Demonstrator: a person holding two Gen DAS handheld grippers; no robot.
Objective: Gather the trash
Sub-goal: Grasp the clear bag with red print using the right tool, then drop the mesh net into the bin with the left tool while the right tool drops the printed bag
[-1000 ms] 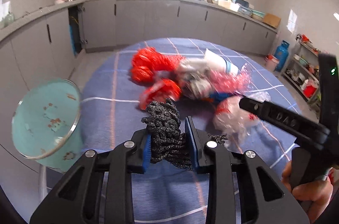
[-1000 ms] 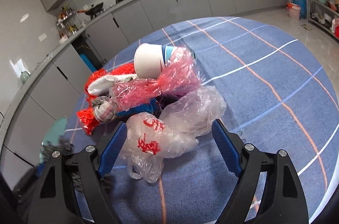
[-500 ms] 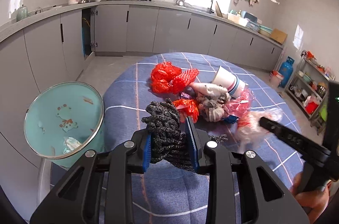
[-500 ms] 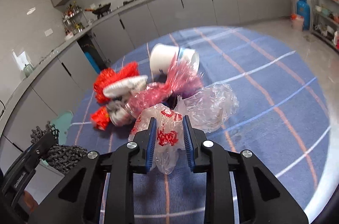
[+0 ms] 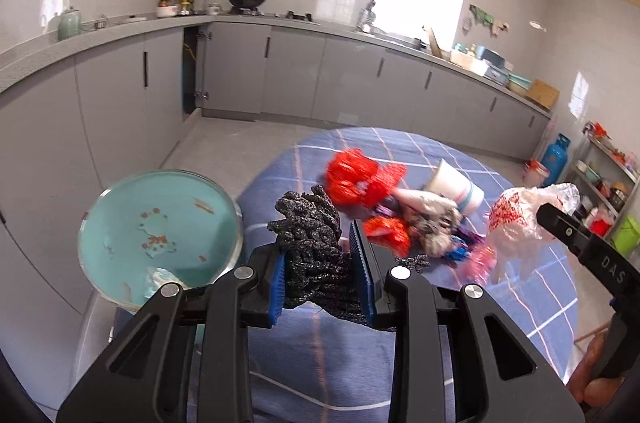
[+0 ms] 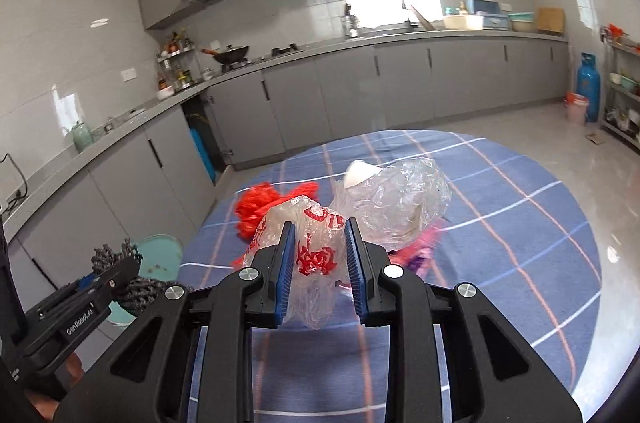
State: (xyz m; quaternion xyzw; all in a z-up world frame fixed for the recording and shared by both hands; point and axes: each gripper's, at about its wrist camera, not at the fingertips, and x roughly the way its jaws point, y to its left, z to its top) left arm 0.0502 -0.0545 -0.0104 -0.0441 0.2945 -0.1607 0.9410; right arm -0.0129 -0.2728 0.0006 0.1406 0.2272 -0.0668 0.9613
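Black mesh wad gripped in left jaws, plastic bag just clamped in right, both lifted off the table, presumably heading for the teal bin.

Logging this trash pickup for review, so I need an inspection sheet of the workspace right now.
Surface: round table under a blue checked cloth.
Job's things: teal enamel bin beside the table; black knotted mesh wad; clear plastic bag with red print.
Clutter: red mesh netting, white paper cup, pink wrapper scraps.
Grippers: left gripper shut on the mesh wad; right gripper shut on the bag.
Cables: nothing seen.
Surroundings: grey kitchen cabinets, blue gas cylinder.
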